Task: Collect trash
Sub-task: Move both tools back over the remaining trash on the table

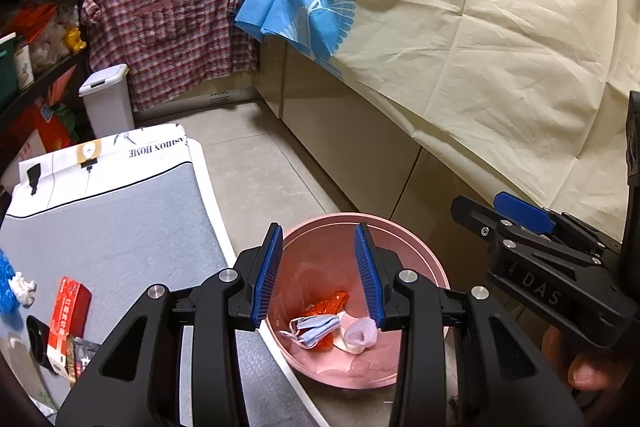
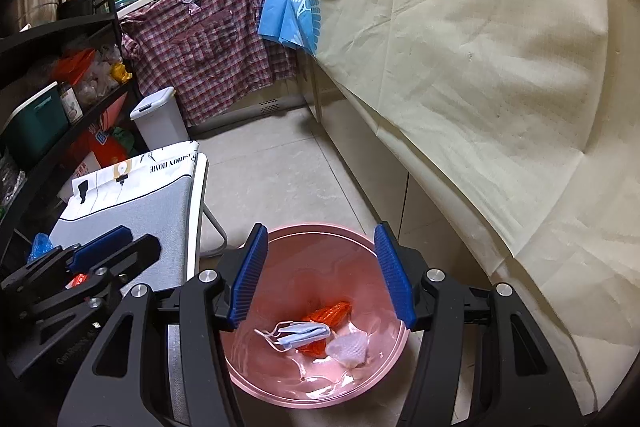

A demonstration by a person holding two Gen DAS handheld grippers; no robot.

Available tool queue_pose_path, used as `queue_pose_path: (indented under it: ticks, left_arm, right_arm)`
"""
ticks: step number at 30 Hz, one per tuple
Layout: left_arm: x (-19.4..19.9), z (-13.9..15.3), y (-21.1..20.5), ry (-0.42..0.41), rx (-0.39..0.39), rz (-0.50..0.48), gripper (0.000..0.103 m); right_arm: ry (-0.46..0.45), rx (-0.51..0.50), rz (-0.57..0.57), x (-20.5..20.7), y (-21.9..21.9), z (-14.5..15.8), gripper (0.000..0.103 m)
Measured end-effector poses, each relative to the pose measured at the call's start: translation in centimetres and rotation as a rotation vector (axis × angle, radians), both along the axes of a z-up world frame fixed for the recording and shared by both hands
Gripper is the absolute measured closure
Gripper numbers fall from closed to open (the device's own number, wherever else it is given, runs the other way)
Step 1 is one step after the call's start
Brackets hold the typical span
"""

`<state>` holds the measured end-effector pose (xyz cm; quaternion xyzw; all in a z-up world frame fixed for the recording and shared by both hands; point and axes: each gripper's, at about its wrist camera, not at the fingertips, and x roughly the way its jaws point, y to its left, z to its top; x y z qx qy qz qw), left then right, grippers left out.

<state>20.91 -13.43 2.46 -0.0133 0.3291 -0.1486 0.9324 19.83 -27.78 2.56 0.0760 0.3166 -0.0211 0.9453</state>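
A pink bin (image 1: 416, 247) (image 2: 276, 391) stands on the floor beside the grey table (image 1: 120, 239) (image 2: 160, 211). In it lie a blue face mask (image 1: 316, 331) (image 2: 300, 335), an orange wrapper (image 1: 330, 303) (image 2: 330, 311) and a white foam net (image 1: 360, 333) (image 2: 348, 349). My left gripper (image 1: 320, 275) is open and empty above the bin. My right gripper (image 2: 320, 277) is open and empty above the bin too; it also shows in the left wrist view (image 1: 520, 223). On the table lie a red box (image 1: 68, 315), white crumpled paper (image 1: 22, 287) and a blue bag (image 1: 5, 283) (image 2: 40, 245).
A cream cloth (image 1: 500, 47) (image 2: 500, 67) hangs over the counter on the right. A white lidded bin (image 1: 106, 99) (image 2: 158, 119) stands by a hanging plaid shirt (image 1: 168, 27) (image 2: 208, 47). Black shelves (image 2: 52, 67) fill the left. A dark item (image 1: 36, 339) lies by the red box.
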Motion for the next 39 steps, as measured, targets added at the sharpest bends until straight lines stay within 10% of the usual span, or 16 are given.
queue_pose_path:
  ticks: [21, 39]
  left_arm:
    - [-7.8, 2.1, 13.4, -0.071, 0.047, 0.257, 0.066]
    - [-11.8, -3.1, 24.3, 0.019, 0.022, 0.636, 0.06]
  right_arm:
    - [-0.117, -0.079, 0.176, -3.1, 6.5, 1.7, 0.05]
    - [0.024, 0.023, 0.422, -4.0, 18.3, -2.9, 0.057]
